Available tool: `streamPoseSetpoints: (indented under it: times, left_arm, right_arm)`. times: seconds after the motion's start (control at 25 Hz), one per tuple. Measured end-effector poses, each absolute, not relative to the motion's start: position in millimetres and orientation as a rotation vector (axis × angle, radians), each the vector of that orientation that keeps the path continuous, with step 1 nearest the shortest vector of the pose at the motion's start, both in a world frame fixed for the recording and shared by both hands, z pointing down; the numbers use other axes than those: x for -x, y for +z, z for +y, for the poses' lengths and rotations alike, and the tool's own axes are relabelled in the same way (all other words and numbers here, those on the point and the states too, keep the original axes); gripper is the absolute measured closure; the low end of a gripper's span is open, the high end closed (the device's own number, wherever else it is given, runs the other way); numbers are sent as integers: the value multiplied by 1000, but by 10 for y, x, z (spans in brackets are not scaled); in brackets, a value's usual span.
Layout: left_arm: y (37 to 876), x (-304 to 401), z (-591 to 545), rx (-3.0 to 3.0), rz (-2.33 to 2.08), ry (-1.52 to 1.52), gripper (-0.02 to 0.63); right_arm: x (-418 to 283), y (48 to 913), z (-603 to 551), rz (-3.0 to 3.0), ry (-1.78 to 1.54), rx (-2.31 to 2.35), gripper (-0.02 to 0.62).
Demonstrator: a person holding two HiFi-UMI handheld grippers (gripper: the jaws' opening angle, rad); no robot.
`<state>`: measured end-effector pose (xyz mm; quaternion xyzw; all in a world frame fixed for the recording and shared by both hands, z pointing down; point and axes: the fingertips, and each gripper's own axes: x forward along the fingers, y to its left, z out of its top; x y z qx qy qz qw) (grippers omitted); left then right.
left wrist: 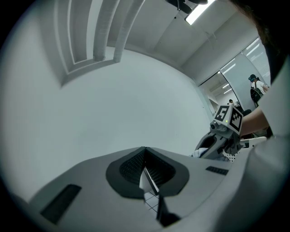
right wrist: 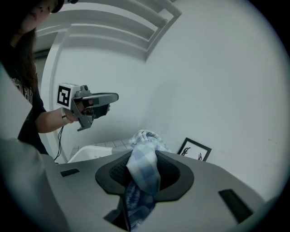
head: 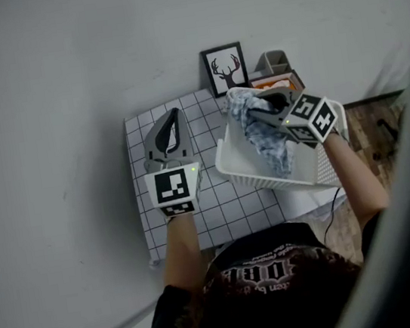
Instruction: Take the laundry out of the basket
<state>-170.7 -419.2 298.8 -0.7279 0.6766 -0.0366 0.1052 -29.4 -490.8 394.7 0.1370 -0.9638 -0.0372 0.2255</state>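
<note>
My right gripper is shut on a blue-and-white checked cloth. The cloth hangs from the jaws above the white laundry basket, its lower end still down inside. In the right gripper view the cloth is bunched between the jaws of that gripper and spills out past them. To the left of the basket, my left gripper is over the checked mat. Its jaws are shut and hold nothing.
A framed antler picture leans on the wall behind the basket, with a grey organiser box to its right. The mat and basket lie on a white surface. The wall is close ahead of both grippers.
</note>
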Motion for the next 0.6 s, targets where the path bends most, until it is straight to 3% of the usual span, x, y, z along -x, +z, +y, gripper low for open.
streamPoseSetpoints:
  times: [0.6]
  left_arm:
    - [2739, 2568, -3848, 2052, 2048, -79, 604]
  right_arm:
    - [1344, 2933, -4796, -2754, -319, -433, 472]
